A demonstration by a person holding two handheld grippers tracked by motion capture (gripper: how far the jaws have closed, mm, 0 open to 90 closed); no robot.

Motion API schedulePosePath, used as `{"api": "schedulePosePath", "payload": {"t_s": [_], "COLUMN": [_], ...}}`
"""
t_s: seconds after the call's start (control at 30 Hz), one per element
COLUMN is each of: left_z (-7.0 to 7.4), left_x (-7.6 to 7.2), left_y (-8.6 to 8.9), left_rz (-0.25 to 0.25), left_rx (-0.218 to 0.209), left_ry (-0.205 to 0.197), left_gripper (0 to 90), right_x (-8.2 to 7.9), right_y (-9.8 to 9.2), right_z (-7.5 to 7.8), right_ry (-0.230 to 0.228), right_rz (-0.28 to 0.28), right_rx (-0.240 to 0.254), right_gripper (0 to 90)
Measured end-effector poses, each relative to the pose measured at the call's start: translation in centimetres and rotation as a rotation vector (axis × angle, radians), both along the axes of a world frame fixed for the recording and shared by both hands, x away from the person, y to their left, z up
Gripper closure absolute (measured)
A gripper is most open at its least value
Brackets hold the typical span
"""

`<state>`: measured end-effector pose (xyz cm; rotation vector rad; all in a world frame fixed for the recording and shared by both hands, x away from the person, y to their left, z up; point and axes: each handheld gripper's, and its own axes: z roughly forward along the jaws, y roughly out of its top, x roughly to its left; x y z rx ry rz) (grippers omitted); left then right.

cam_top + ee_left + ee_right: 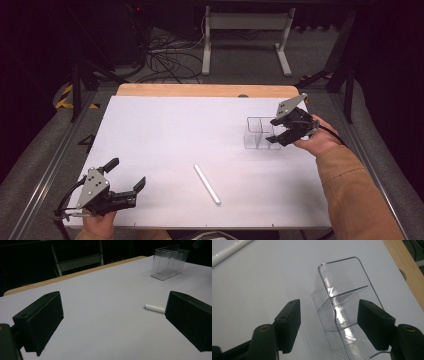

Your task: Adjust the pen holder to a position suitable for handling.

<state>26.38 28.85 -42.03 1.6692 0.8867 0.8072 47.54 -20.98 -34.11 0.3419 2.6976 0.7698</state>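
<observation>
Item 1: clear plastic organiser [259, 133], upright on the far right of the white surface [165, 135], divided into compartments, all seemingly bare. Judged light, rigid, smooth-walled and likely slippery; thin walls could crack under a hard squeeze. Best taken across its narrow width or by one wall near the rim.

Item 2: white rod [207, 184], lying flat near the front centre, well apart from the organiser. Judged light and stiff, inclined to roll; best pinched across its middle.

Item 3: right tool [284, 131], held in a hand in an orange sleeve [350, 190], jaws spread either side of the organiser's near end, not yet closed on it; whether a jaw touches the wall cannot be told.

Item 4: left tool [122, 175], front left corner, jaws spread wide, holding nothing, facing the rod.
</observation>
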Motion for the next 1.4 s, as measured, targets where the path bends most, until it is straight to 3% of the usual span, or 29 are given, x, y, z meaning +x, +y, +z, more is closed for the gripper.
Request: {"api": "schedulePosePath", "payload": {"t_s": [0.4,0.7,1.17,1.4], "left_z": [0.0,-0.1,-0.1,-0.1], "left_x": [0.0,0.0,0.0,0.0], "left_y": [0.1,0.1,0.1,0.1], "left_rz": [0.000,-0.001,0.000,-0.001], "left_rx": [-0.001,0.000,-0.003,-0.001], "left_ry": [0.005,0.006,0.003,0.003], "left_gripper": [2.7,2.7,2.7,2.7], "right_x": [0.9,1.7,2.0,1.9], "right_y": [1.2,1.6,2.5,2.6], "right_z": [-1.8,-2.8,-3.9,-3.8], "right_ry": [-0.009,-0.023,-0.010,-0.017], "right_rz": [0.037,0.023,0.057,0.064], "right_rx": [-0.108,-0.174,-0.232,-0.234], "right_gripper": [51.8,61.1,76.2,76.9]}}
